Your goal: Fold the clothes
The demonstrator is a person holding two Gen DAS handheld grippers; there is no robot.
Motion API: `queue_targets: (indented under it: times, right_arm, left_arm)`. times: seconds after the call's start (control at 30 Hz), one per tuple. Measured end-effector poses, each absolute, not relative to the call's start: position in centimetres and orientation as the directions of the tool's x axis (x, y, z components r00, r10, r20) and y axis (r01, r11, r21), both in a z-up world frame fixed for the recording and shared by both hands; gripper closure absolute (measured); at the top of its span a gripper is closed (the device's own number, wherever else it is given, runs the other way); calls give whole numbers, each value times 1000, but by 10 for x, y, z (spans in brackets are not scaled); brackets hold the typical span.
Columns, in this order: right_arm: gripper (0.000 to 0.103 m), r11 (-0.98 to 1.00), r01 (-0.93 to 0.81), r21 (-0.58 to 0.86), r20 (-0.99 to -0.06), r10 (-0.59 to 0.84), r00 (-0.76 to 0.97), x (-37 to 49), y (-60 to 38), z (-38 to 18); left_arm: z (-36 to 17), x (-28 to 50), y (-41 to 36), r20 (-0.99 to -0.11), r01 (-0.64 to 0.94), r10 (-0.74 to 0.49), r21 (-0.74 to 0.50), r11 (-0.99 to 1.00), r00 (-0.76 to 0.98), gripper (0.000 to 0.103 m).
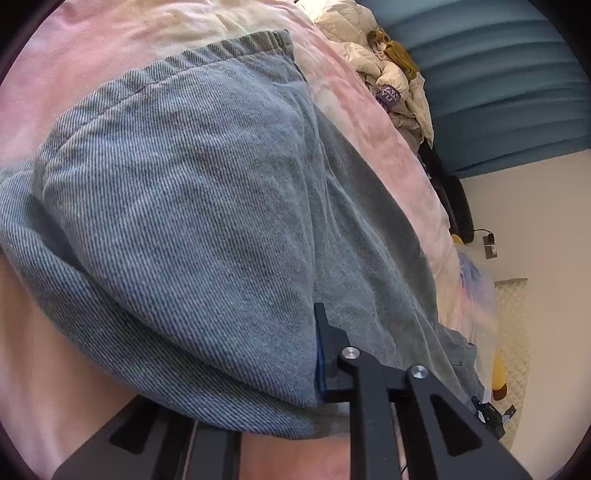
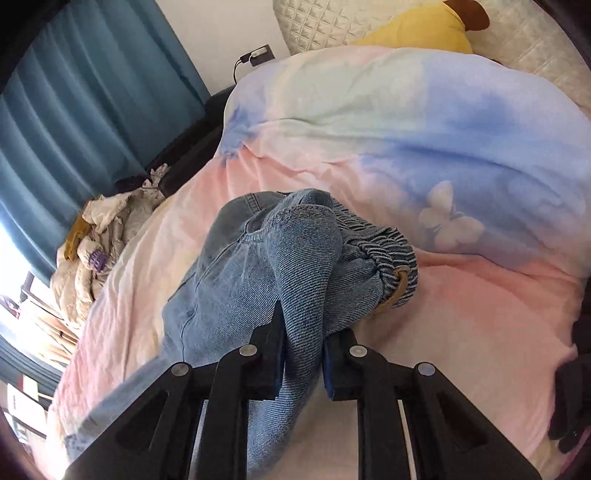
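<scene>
Black linkage arms of the right tool (image 2: 301,354) fill the bottom of the right wrist view, and its two blue-padded fingers (image 2: 332,373) pinch a bunched fold of the jeans (image 2: 258,266) between them. That view shows the garment whole: blue denim heaped on the bed's pastel duvet (image 2: 406,147), the gathered elastic waistband (image 2: 384,243) turned toward the right, with a tan loop at its edge. A butterfly print (image 2: 448,218) sits on the duvet just beyond.

From the left wrist, the denim (image 1: 192,206) hangs so close that it covers most of the frame. Only one finger (image 1: 327,354) of the left tool (image 1: 314,362) shows, lying against the cloth's edge; the other is hidden behind the fabric, so I cannot tell whether it grips.

Both views catch the crumpled cream clothing (image 2: 99,236) at the bed's edge and the teal curtain (image 2: 85,110); only the right shows the yellow pillow (image 2: 421,29).
</scene>
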State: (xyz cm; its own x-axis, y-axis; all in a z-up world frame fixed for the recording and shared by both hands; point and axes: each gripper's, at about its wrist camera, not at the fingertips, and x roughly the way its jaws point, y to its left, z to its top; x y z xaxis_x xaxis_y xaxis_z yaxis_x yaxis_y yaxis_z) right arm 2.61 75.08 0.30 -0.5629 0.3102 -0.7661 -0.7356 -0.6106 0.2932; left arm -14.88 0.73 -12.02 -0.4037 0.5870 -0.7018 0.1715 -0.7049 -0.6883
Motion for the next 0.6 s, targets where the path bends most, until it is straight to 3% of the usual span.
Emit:
queue_targets:
  times: [0.03, 0.1, 0.13, 0.17, 0.47, 0.6]
  right_arm:
    - [84, -615, -740, 273, -771, 320, -550, 25, 747, 2]
    - [68, -627, -744, 229, -786, 332, -522, 23, 741, 1]
    - [53, -633, -746, 207, -790, 341, -509, 23, 737, 1]
    - [48, -638, -747, 184, -794, 351, -496, 23, 733, 1]
    - [43, -651, -746, 141, -765, 407, -499, 54, 689, 39]
    - [43, -726, -677, 121, -717, 409, -565, 48, 649, 69]
  left_arm:
    - [-117, -148, 8, -713, 135, 580, -669, -731, -394, 84]
    - [-109, -146, 11, -736, 68, 556, -624, -778, -386, 80]
    - [-106, -144, 12, -749, 55, 541, -603, -796, -383, 75]
    - [-103, -141, 13, -761, 58, 531, -590, -805, -373, 73]
    - [-53, -82, 6, -806, -71, 395, -407, -910, -441, 69]
    - [-37, -75, -7, -786, -76, 382, -398, -914, -486, 69]
